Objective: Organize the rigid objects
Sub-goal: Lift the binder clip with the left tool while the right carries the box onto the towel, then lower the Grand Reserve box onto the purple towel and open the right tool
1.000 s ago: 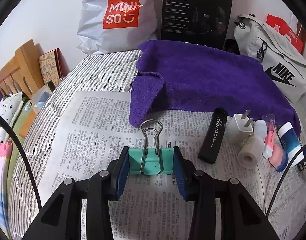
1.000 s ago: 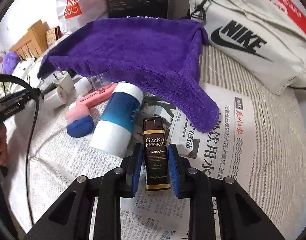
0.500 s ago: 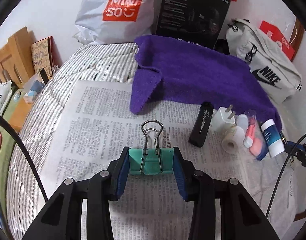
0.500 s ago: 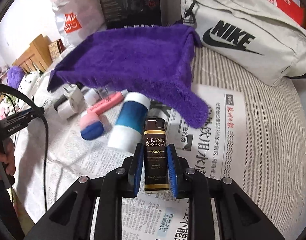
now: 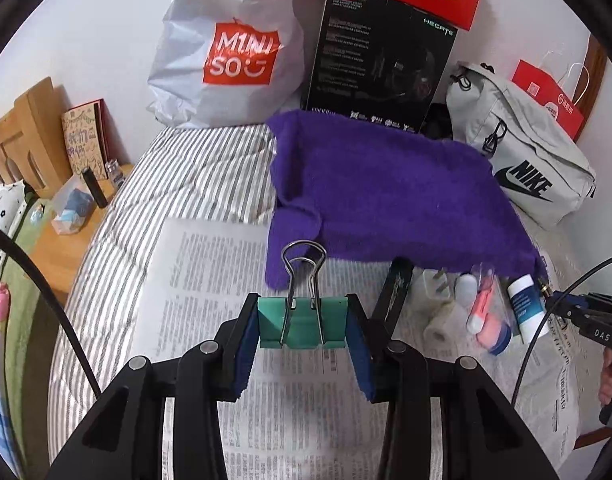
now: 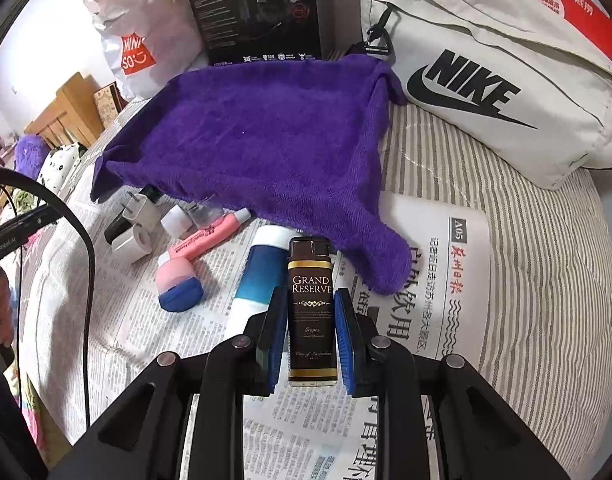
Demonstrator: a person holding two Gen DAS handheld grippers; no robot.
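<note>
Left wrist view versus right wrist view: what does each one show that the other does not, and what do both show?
Only the left wrist view shows the left gripper shut on a green binder clip, plus a wooden bedside table.

Only the right wrist view shows the right gripper shut on a Grand Reserve lighter.

Both show the purple towel, Nike bag, Miniso bag, newspaper and pink highlighter.

Even, soft daylight fills both views, brightest on the white wall (image 5: 105, 32). Shadows are faint; the purple towel (image 5: 386, 192) shades the newspaper (image 5: 209, 280) beneath its edge. Fisheye distortion bends the edges, corners vignette black. Focus mostly sharp.
</note>
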